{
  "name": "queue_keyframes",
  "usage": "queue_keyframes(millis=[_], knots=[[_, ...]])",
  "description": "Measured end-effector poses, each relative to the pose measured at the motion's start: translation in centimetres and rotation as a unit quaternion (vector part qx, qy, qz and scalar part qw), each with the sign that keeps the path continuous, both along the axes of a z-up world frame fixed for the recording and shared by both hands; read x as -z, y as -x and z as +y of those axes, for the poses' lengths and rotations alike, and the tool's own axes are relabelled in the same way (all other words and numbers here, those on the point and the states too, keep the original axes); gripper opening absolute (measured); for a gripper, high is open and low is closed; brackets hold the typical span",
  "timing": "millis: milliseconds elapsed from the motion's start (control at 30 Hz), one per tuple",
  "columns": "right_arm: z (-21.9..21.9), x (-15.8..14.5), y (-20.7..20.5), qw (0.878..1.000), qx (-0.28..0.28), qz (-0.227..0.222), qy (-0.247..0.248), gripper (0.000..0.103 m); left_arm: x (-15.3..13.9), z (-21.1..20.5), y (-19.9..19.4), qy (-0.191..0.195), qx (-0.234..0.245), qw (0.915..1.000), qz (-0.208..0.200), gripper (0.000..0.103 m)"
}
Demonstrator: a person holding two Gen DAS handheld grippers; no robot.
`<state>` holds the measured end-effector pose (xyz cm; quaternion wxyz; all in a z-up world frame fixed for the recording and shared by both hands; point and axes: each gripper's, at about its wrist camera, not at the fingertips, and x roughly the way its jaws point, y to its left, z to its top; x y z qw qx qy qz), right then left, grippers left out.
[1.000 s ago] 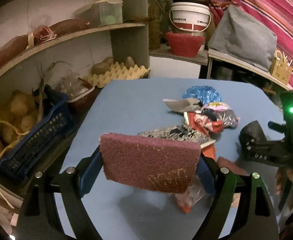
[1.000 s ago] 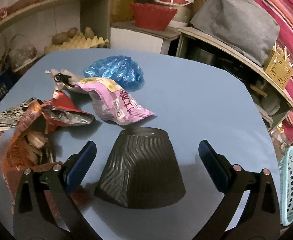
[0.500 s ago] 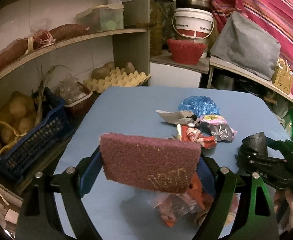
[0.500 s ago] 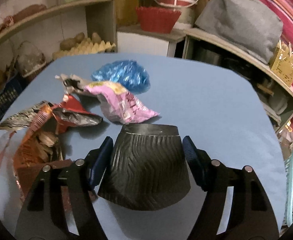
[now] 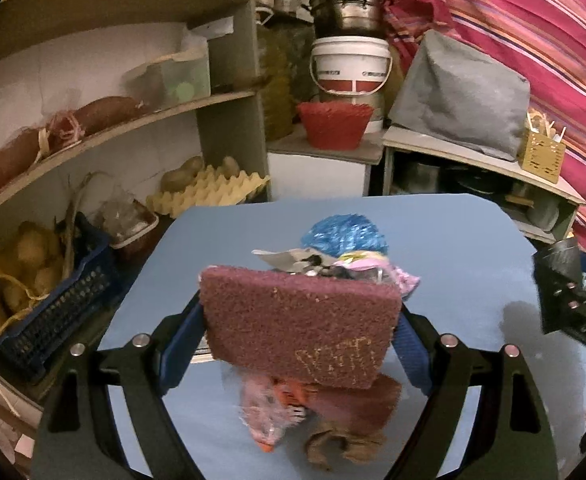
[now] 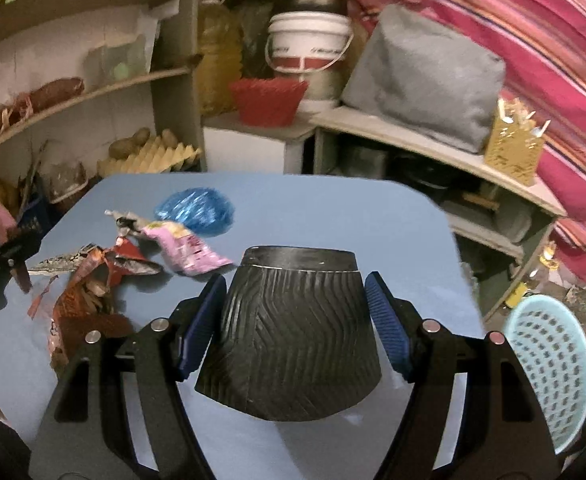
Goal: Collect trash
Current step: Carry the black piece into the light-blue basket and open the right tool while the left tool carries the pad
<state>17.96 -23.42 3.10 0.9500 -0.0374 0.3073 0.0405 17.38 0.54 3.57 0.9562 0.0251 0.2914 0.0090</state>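
Observation:
My left gripper (image 5: 299,322) is shut on a maroon scouring pad (image 5: 293,320), held edge to edge above the blue table (image 5: 453,248). Under the pad lie crumpled wrappers (image 5: 273,412); a blue plastic bag (image 5: 345,236) sits beyond. In the right wrist view my right gripper (image 6: 295,294) is shut on a black ribbed cup (image 6: 293,340), rim down, lifted off the table (image 6: 333,208). Left of it lie the blue bag (image 6: 195,210), a pink wrapper (image 6: 185,250) and red-orange wrappers (image 6: 93,280). The left gripper (image 6: 1,252) shows at that view's left edge.
A pale blue perforated basket (image 6: 549,368) sits low beside the table's right edge. Shelves with potatoes, an egg tray (image 5: 209,192) and a dark blue crate (image 5: 53,304) stand on the left. A red basket (image 5: 335,126), white bucket and grey cover stand behind the table.
The right jaws closed from wide onto the black cup and raised it off the table. The left gripper rose and drew back with the pad, so the trash pile now lies lower in view.

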Motion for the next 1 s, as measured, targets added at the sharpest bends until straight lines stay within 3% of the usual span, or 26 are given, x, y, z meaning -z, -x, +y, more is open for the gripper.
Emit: queue_keyframes(millis=[600, 1000], knots=[[-15.4, -4.3, 4.4, 0.996, 0.082, -0.033, 0.007, 0.071, -2.7, -12.5, 0.8, -0.001, 0.055, 0.9981, -0.026, 0.084], [-25.5, 0.0, 6.1, 0.988, 0.147, -0.009, -0.041, 0.071, 0.4, -22.9, 0.3, -0.01, 0.116, 0.9932, -0.012, 0.084]])
